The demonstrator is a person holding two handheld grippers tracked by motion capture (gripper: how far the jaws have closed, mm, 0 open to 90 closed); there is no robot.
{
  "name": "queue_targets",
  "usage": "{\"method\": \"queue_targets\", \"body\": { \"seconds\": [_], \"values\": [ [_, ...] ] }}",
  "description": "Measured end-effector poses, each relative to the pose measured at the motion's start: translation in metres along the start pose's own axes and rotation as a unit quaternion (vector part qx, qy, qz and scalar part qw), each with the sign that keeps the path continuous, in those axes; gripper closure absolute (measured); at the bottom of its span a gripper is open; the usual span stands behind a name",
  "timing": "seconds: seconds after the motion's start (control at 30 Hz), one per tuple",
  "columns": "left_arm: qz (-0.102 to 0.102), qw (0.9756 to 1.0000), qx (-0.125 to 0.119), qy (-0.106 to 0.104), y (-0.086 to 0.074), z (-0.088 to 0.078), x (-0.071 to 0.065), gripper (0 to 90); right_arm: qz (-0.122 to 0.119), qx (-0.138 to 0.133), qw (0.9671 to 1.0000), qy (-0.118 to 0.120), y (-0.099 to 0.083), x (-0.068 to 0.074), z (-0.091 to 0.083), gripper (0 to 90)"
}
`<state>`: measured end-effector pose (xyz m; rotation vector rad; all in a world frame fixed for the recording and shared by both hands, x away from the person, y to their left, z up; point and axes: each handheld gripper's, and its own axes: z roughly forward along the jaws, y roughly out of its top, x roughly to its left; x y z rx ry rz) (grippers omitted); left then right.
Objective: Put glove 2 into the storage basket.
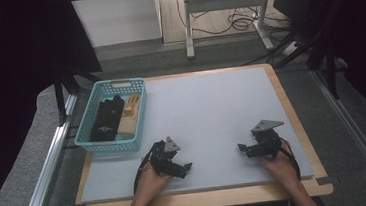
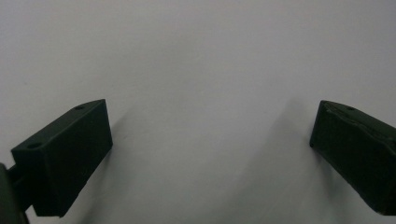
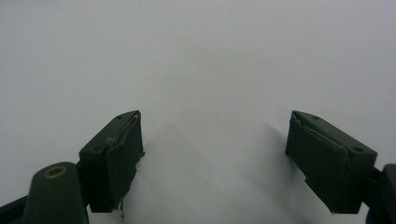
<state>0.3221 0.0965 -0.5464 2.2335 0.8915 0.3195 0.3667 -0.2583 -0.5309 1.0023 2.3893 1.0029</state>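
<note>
High view: both claws, left [image 1: 184, 168] and right [image 1: 244, 149], rest wide open, empty, on the grey mat [image 1: 212, 115].

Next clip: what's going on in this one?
A person holds a gripper in each hand at the near edge of the grey mat. The left gripper and right gripper both rest open on bare mat, holding nothing. A teal basket at the left holds dark and tan items, so far untouched.

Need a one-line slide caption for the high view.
Both hand-held grippers, left gripper and right gripper, rest open on the grey mat; teal basket of items sits far left.
</note>
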Motion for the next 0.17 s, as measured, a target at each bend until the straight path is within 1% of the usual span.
{"method": "queue_targets", "body": {
  "seconds": [0.07,0.1,0.17],
  "values": [
    [0.0,1.0,0.001,0.0,-0.0001,0.0001,-0.0003,0.0,0.0,0.0,1.0,0.0,-0.0001,0.0,0.0,18.5],
    [0.003,1.0,0.0,0.003,-0.0001,-0.0001,-0.001,0.0,0.0,0.0,1.0,0.0,-0.0007,-0.0001,-0.0001,18.5],
    [-0.003,1.0,0.001,0.004,-0.0002,-0.0003,-0.0015,0.0,-0.001,0.0,1.0,-0.001,-0.0004,0.0003,0.0,18.3]
  ]
}}
